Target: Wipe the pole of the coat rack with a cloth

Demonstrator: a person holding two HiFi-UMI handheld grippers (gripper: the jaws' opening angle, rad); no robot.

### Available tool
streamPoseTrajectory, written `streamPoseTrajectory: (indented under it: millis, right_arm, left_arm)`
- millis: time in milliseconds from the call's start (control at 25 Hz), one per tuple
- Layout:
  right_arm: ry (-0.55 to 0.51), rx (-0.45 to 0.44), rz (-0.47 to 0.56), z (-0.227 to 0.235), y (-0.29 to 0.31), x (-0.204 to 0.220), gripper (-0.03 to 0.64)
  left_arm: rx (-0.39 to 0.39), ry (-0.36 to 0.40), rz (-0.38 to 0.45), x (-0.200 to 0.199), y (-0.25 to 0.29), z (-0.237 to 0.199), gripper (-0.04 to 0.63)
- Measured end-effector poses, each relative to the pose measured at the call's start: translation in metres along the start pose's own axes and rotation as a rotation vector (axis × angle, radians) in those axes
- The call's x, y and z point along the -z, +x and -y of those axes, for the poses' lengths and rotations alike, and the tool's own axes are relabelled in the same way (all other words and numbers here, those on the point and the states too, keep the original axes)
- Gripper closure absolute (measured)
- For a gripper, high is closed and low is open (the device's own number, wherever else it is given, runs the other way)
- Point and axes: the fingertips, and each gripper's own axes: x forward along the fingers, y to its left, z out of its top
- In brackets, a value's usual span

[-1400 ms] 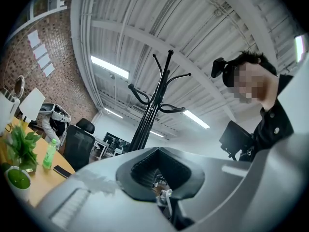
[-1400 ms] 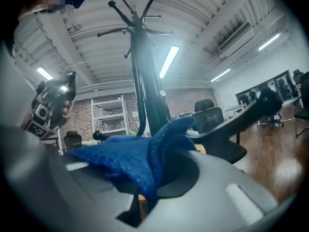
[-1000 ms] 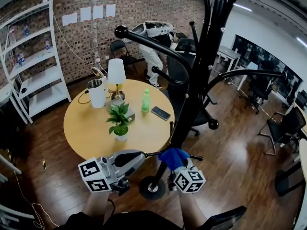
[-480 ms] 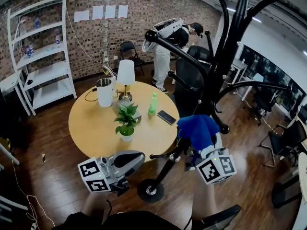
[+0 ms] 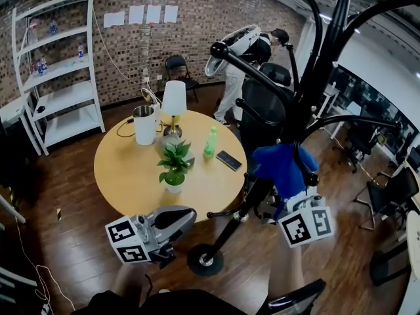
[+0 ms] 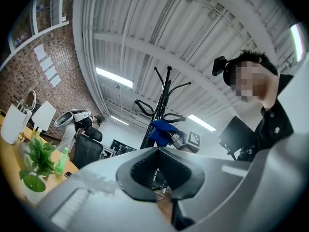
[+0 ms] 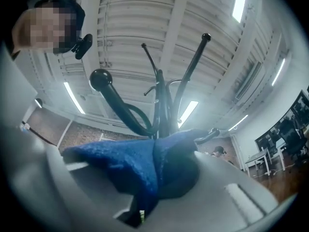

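Observation:
The black coat rack pole (image 5: 307, 97) rises at a slant from its round base (image 5: 205, 259) to curved hooks overhead. My right gripper (image 5: 286, 190) is shut on a blue cloth (image 5: 282, 168) that lies against the pole about mid-height. In the right gripper view the blue cloth (image 7: 140, 166) fills the gap between the jaws, with the pole (image 7: 164, 115) straight ahead. My left gripper (image 5: 172, 220) hangs low at the left of the base, shut and empty. From the left gripper view (image 6: 157, 151) I see the coat rack (image 6: 162, 98) and the cloth (image 6: 161, 131) in the distance.
A round wooden table (image 5: 125, 176) left of the rack carries a potted plant (image 5: 174, 166), lamp (image 5: 174, 100), green bottle (image 5: 210, 142), phone (image 5: 228, 160) and white bucket (image 5: 144, 125). A black office chair (image 5: 262, 110) and a person (image 5: 246, 51) are behind. White shelves (image 5: 56, 77) stand far left.
My right gripper has carried the blue cloth up the pole, from near the low hooks by the base to about mid-height. The left gripper has stayed in place.

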Motion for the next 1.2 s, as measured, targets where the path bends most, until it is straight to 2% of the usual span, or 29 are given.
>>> streamPoseTrajectory:
  millis: [120, 360, 880, 1000, 1120, 1200]
  right_arm:
    - [0.008, 0.004, -0.034, 0.001, -0.011, 0.022, 0.589]
    - [0.048, 0.03, -0.159, 0.006, -0.049, 0.094, 0.589]
    - [0.173, 0.126, -0.567, 0.017, -0.153, 0.293, 0.589]
    - [0.202, 0.121, -0.592, 0.018, -0.162, 0.308, 0.589]
    - [0.23, 0.14, -0.623, 0.018, -0.163, 0.306, 0.589]
    - [0.264, 0.155, -0.608, 0.018, -0.158, 0.297, 0.589]
  left_arm:
    - [0.01, -0.009, -0.011, 0.004, 0.004, 0.001, 0.594]
    - [0.036, -0.018, -0.042, 0.013, 0.017, 0.003, 0.594]
    - [0.093, -0.04, -0.089, 0.028, 0.041, 0.01, 0.594]
    - [0.104, -0.045, -0.098, 0.031, 0.045, 0.013, 0.594]
    - [0.113, -0.043, -0.101, 0.031, 0.048, 0.018, 0.594]
    - [0.114, -0.039, -0.099, 0.03, 0.047, 0.018, 0.594]
